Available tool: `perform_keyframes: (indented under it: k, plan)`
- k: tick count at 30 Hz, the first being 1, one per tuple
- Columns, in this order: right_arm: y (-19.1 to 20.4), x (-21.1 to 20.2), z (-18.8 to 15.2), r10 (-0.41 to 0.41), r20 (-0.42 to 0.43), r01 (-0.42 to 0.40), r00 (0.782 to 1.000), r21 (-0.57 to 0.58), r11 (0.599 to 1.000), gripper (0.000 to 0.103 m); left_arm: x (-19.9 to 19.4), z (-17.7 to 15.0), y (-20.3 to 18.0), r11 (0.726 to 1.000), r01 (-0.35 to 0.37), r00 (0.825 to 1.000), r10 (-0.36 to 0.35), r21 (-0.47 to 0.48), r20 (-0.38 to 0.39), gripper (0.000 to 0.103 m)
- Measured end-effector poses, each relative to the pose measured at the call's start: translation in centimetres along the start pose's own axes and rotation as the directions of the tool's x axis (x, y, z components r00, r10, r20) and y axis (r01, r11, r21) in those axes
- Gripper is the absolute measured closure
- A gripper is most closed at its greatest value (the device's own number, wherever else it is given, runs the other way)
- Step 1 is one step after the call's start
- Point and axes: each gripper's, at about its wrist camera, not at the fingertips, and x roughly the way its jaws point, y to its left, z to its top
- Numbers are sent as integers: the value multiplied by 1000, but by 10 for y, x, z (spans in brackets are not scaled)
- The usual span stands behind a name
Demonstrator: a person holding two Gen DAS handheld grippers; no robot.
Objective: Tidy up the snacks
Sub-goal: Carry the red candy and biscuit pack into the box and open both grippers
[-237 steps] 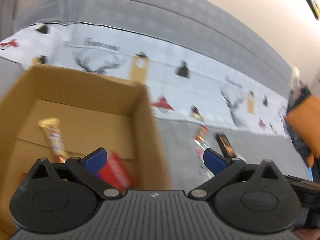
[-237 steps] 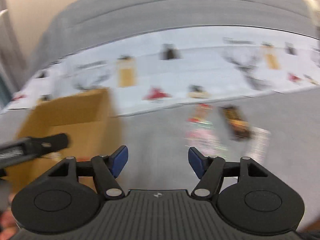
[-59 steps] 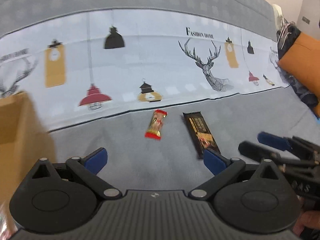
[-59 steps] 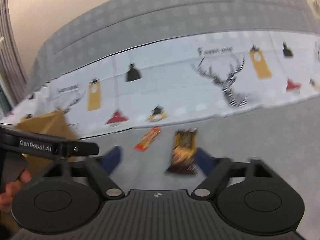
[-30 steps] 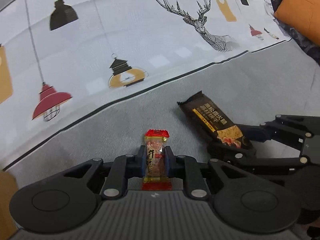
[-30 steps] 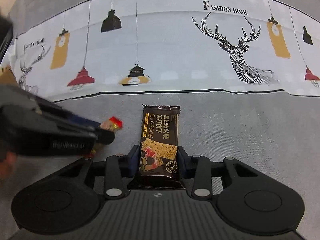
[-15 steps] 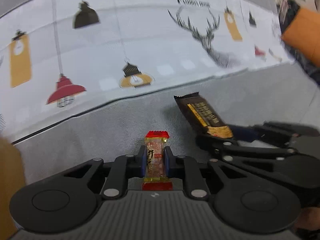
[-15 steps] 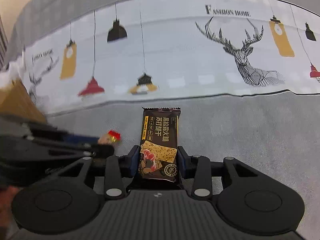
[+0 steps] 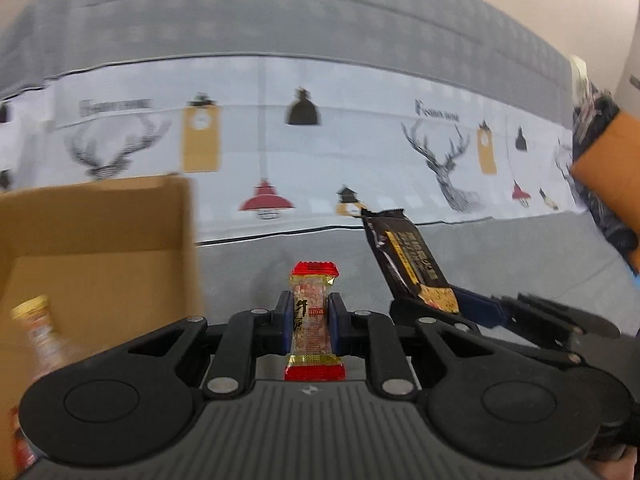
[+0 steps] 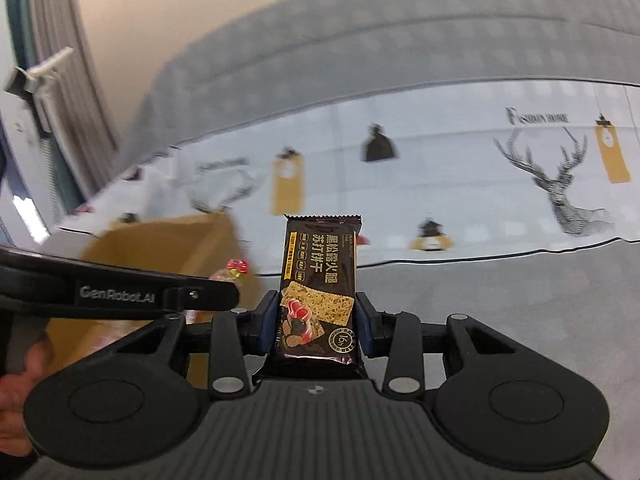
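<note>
My left gripper (image 9: 310,320) is shut on a small red-and-gold candy bar (image 9: 313,312), held above the grey sofa seat just right of the open cardboard box (image 9: 96,248). My right gripper (image 10: 318,324) is shut on a dark brown cracker packet (image 10: 320,280), also lifted. The cracker packet shows in the left wrist view (image 9: 408,260), to the right of the candy bar. The box shows in the right wrist view (image 10: 168,248), at the left behind the left gripper's arm. A gold-wrapped snack (image 9: 38,332) lies inside the box.
A white cover printed with deer and lamps (image 9: 360,152) hangs over the grey sofa back (image 9: 280,32). An orange cushion (image 9: 608,168) lies at the far right. A curtain and window frame (image 10: 48,100) stand at the far left.
Both grippers have risen off the sofa seat with their snacks and swung left. The cardboard box has come into view on the left.
</note>
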Motion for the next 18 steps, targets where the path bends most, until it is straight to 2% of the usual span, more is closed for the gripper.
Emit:
perform_keyframes:
  k: [5,10,15,18]
  plan:
    - [66,-18,-5,62,1,-61,998,-39,997,61,-64,-8,41,999,-21,997,24,-47,71,84]
    - [138,-31,3,129,10,-127,992,-118,985,61,-127,-11,81,996,-45,986,56,-73,155,84]
    - [199,-31,17,177,17,-170,984,-188,967,61,-162,-17,126,990,-50,974,78,-133,212,84]
    - [227,-22,22,188,12,-181,982,-218,959,61,-167,-20,148,986,-61,968,96,-154,231,84]
